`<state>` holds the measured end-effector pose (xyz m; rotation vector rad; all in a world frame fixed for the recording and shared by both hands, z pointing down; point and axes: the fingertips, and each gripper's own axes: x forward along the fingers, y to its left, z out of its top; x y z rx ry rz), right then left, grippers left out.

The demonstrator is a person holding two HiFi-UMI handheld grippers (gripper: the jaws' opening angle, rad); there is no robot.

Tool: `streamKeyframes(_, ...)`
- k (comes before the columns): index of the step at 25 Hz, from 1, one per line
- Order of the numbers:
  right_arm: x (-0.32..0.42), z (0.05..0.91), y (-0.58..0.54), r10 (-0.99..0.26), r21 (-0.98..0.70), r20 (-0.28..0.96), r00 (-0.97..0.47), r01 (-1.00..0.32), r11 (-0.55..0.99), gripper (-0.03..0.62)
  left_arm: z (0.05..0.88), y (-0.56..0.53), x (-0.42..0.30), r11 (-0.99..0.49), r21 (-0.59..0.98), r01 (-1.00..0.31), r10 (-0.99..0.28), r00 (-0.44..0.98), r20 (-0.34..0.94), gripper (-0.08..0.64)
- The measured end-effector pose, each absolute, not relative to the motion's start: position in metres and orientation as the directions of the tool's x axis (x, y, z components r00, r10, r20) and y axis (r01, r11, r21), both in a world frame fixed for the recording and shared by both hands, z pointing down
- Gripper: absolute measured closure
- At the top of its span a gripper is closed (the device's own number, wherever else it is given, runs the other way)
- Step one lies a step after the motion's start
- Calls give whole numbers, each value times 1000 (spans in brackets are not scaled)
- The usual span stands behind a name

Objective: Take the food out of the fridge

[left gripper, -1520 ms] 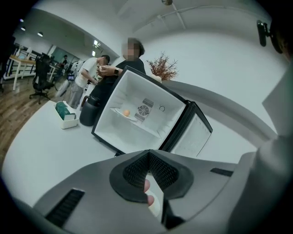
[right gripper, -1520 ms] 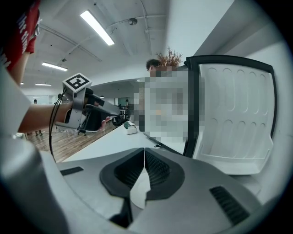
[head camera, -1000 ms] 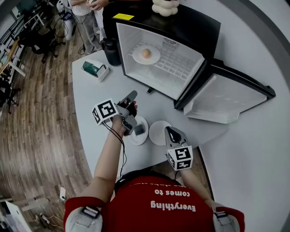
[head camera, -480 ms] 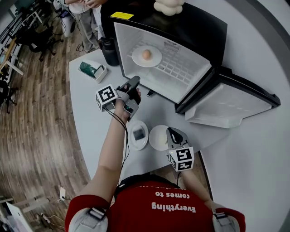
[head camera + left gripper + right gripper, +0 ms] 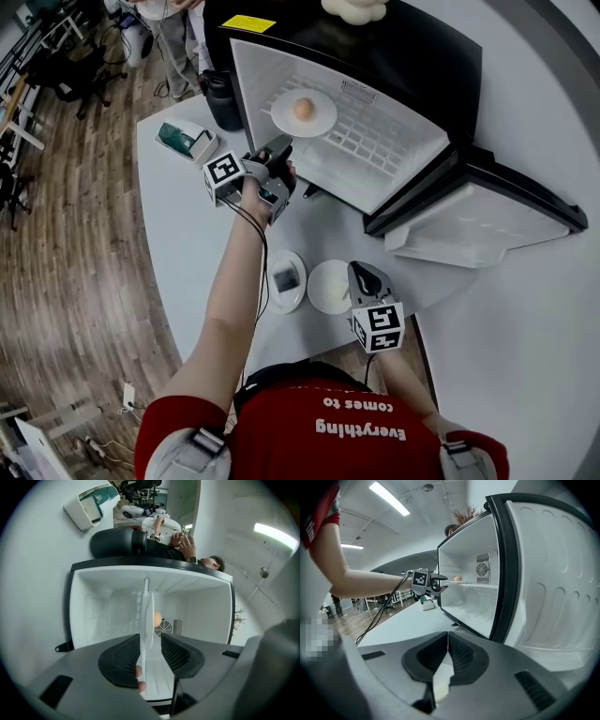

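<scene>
Risks first: the egg [image 5: 303,109] sits loose on the white plate [image 5: 319,120] on the fridge [image 5: 412,66] shelf, far left of the compartment. A pinch on only the thin rim would probably let the plate droop as it comes off the shelf, and the egg could roll off. If the jaws close too early they could nudge the plate deeper instead of catching it. If the approach is off-line, a jaw may knock the shelf edge or the fridge frame. The door [image 5: 487,220] hangs wide open to the right, so it is not in the way

left gripper [image 5: 151,639]: held out at the mouth of the fridge, pointing in. Jaws are opening, near full spread. In the left gripper view the plate shows edge-on in line with the gap, but the pads [image 5: 122,660] are not pressing on it and look short of the rim, so nothing is gripped yet

right gripper [image 5: 447,639]: low at the near edge of the table [image 5: 187,234], jaws drawn together. A white sliver shows between the pads, most likely the rim of the empty plate [image 5: 328,286] it rests against, so I read it as pinching that plate

A second near plate [image 5: 286,279] with a dark item lies just left of the empty one. Judgement: the egg plate is not out yet
</scene>
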<state>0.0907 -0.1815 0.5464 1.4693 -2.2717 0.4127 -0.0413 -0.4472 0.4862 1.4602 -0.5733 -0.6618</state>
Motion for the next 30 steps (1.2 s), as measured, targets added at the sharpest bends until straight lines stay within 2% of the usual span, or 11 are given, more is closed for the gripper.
streamKeyframes(12, 91, 553, -192, -786, -39, 495, -371, -913, 407, 577, 487, -480, -26, 13, 1000, 2, -702, 712, 7, 430)
streamKeyframes(17, 90, 554, -195, -787, -44, 491, -373, -913, 405, 577, 495, -486, -24, 53, 997, -52, -710, 700, 75, 431)
streamKeyframes(19, 90, 554, -194, -785, -45, 494, -373, -913, 405, 577, 497, -487, -26, 55, 998, -42, -720, 690, 68, 449)
streamKeyframes(21, 90, 554, -193, -784, -52, 496, -374, -914, 403, 577, 497, -488, -28, 62, 997, -38, -729, 681, 72, 531)
streamKeyframes(22, 90, 554, -192, -784, -57, 495, -374, -915, 400, 577, 497, -488, -28, 68, 996, -50, -730, 679, 84, 540)
streamKeyframes(30, 87, 549, -192, -790, -58, 481, -380, -913, 403, 577, 493, -482, -31, 64, 996, -58, -722, 687, 86, 541)
